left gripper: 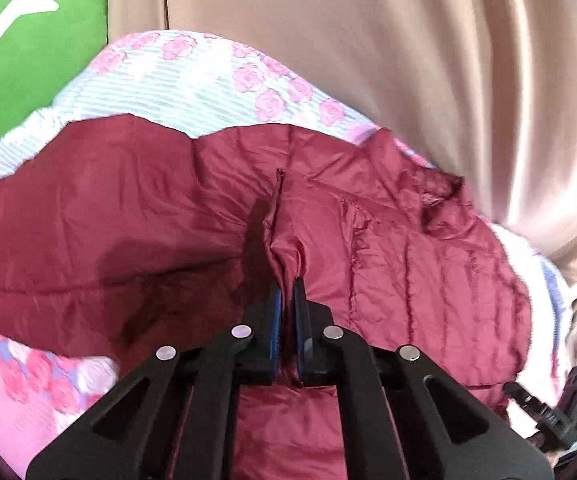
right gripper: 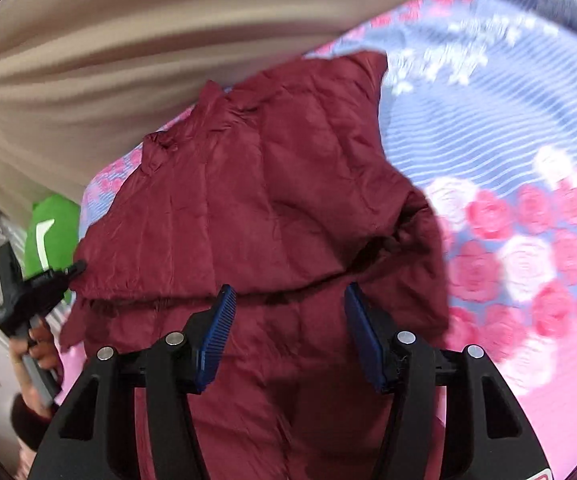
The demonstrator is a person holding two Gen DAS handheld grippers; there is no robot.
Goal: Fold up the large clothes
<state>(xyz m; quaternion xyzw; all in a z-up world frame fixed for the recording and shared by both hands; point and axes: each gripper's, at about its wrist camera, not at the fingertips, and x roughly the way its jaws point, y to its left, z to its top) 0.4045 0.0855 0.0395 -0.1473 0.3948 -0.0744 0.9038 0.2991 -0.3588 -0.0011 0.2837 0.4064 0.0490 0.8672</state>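
Observation:
A dark red quilted jacket [left gripper: 388,240] lies spread on a floral bedsheet [left gripper: 192,80]. My left gripper [left gripper: 287,285] is shut on a pinched ridge of the jacket's fabric near its zip seam. In the right wrist view the same jacket [right gripper: 272,184] lies partly folded on the sheet [right gripper: 508,200]. My right gripper [right gripper: 290,298] is open, its blue pads [right gripper: 218,336] wide apart just above a fold edge of the jacket, holding nothing. The left gripper [right gripper: 74,269] shows at the left edge of that view, at the jacket's side.
A beige curtain [left gripper: 368,40] hangs behind the bed and also shows in the right wrist view [right gripper: 128,40]. A green cushion [left gripper: 36,52] lies at the bed's far left corner. The right gripper's body [left gripper: 548,416] shows at the lower right.

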